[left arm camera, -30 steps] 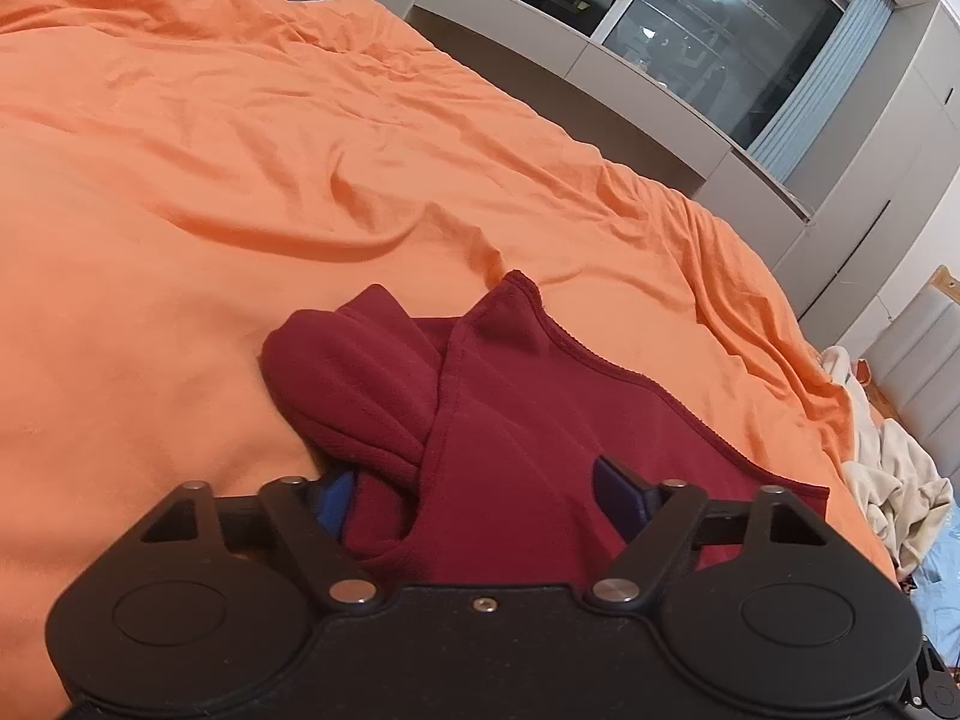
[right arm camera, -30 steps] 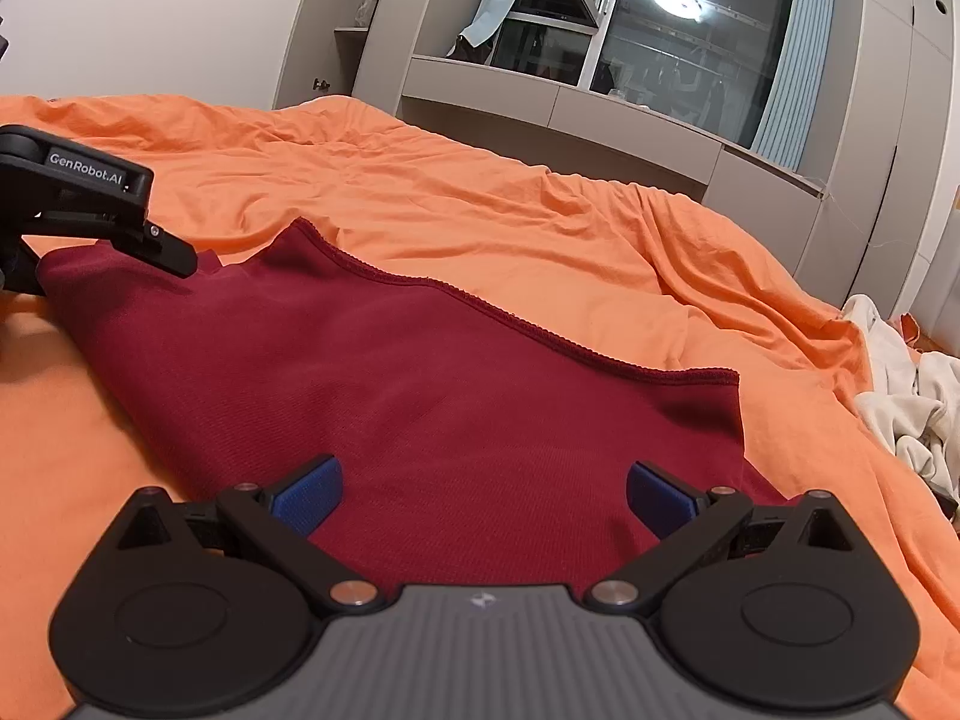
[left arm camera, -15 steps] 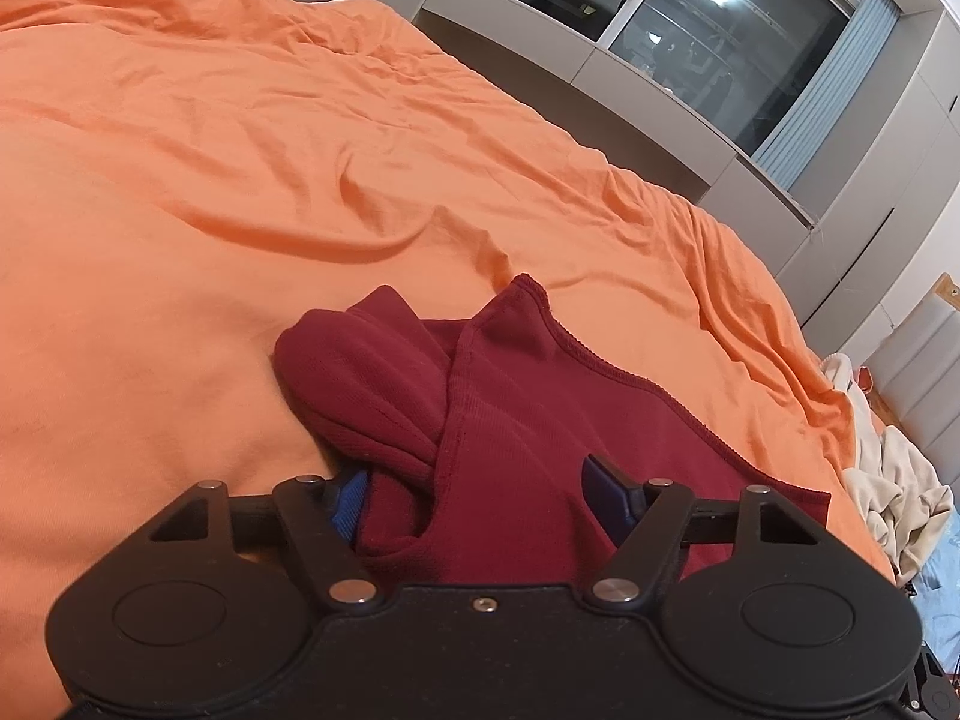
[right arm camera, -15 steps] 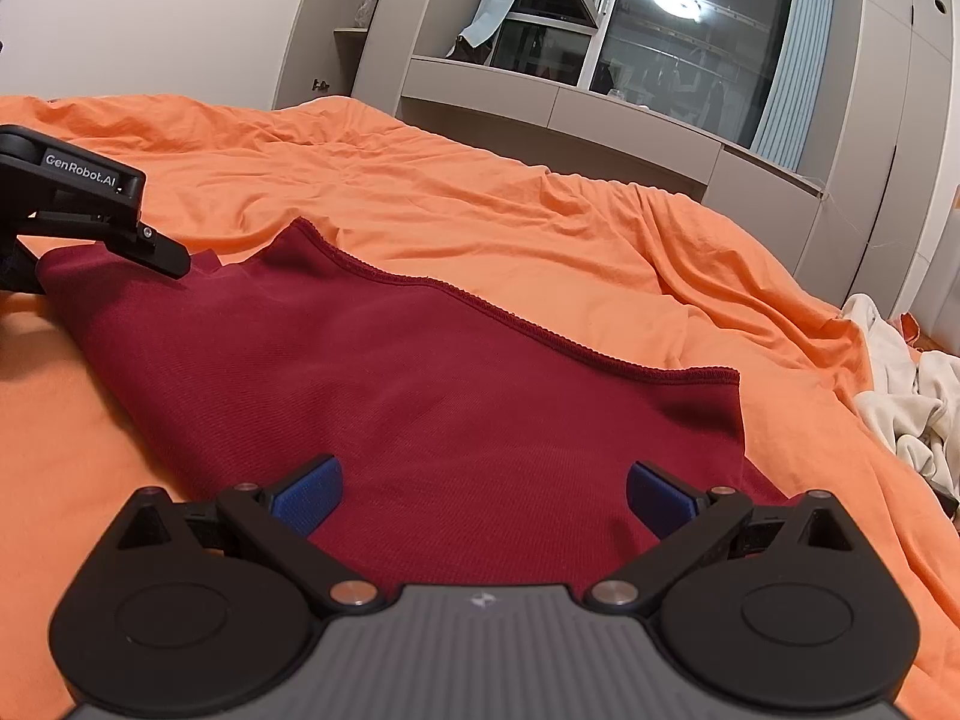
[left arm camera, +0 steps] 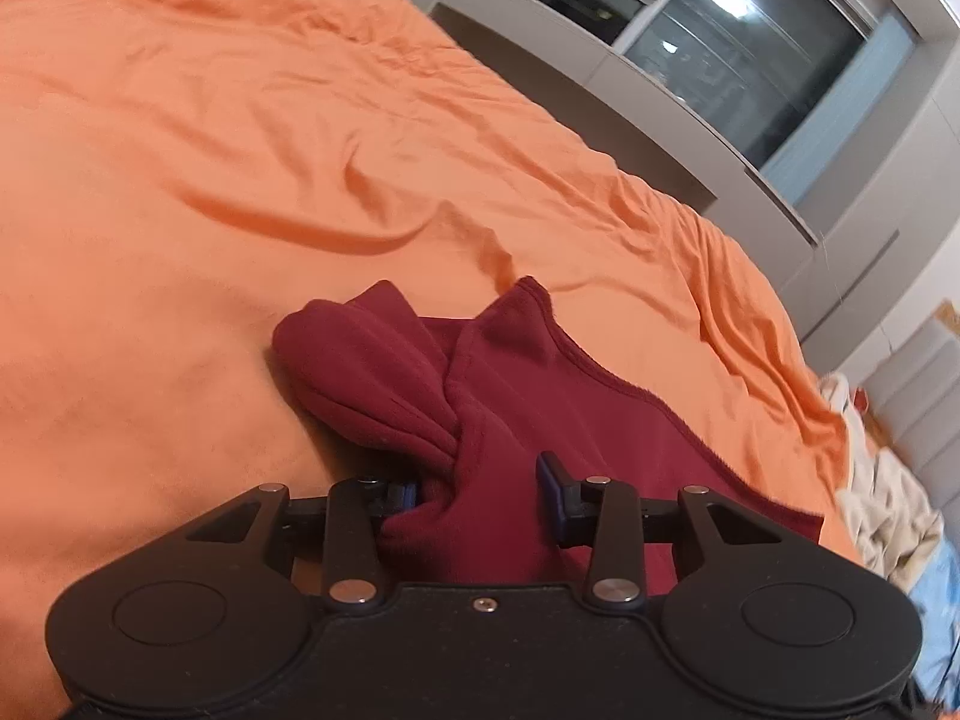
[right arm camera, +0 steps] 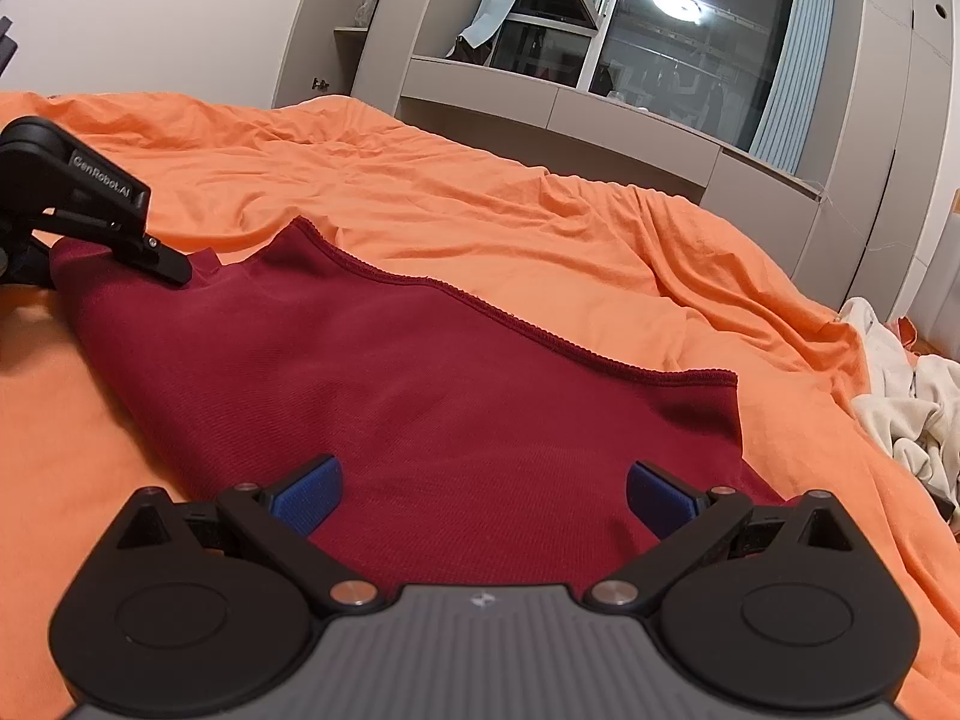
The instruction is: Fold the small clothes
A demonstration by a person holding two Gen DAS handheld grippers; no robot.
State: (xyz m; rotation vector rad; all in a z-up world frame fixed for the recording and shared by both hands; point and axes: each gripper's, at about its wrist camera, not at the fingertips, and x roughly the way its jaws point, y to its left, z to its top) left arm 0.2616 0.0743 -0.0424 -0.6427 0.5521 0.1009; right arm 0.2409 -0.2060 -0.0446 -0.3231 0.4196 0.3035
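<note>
Dark red knit garment [right arm camera: 456, 408], spread mostly flat on the orange bedsheet [right arm camera: 540, 228]; ribbed hem toward the sheet's far side, one end bunched into rolled folds [left arm camera: 372, 384].
</note>
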